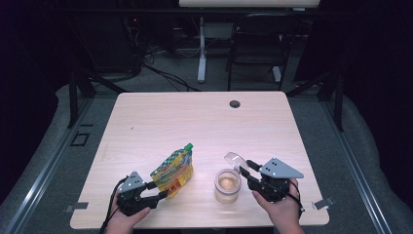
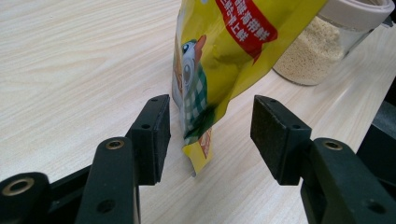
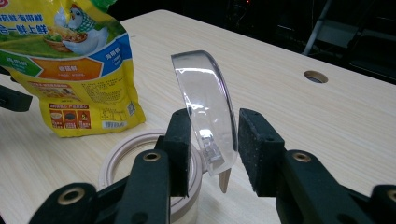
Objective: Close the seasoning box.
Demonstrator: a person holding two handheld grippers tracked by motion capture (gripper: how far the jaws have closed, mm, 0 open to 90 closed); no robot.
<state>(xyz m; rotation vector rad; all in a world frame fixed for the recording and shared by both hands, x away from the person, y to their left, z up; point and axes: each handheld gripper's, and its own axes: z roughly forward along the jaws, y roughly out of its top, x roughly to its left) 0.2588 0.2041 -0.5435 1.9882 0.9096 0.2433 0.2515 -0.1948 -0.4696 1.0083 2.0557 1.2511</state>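
Note:
A yellow spouted pouch (image 1: pixel 174 170) with a green cap stands at the table's front left. My left gripper (image 1: pixel 163 194) is open, its jaws on either side of the pouch's bottom corner (image 2: pixel 200 149) with gaps on both sides. To the pouch's right is a clear jar (image 1: pixel 227 185) of pale granules with a beige rim (image 3: pixel 116 158). Its clear flip lid (image 1: pixel 234 159) is tipped up. My right gripper (image 1: pixel 245 168) is shut on the lid (image 3: pixel 205 102), which stands edge-on between the pads above the open jar mouth.
The light wooden table (image 1: pixel 195 122) has a round cable hole (image 1: pixel 234 104) near its far edge. Both hands are close to the front edge. Beyond the table, on the dark floor, stand a black chair (image 1: pixel 258 44) and a white desk leg (image 1: pixel 201 53).

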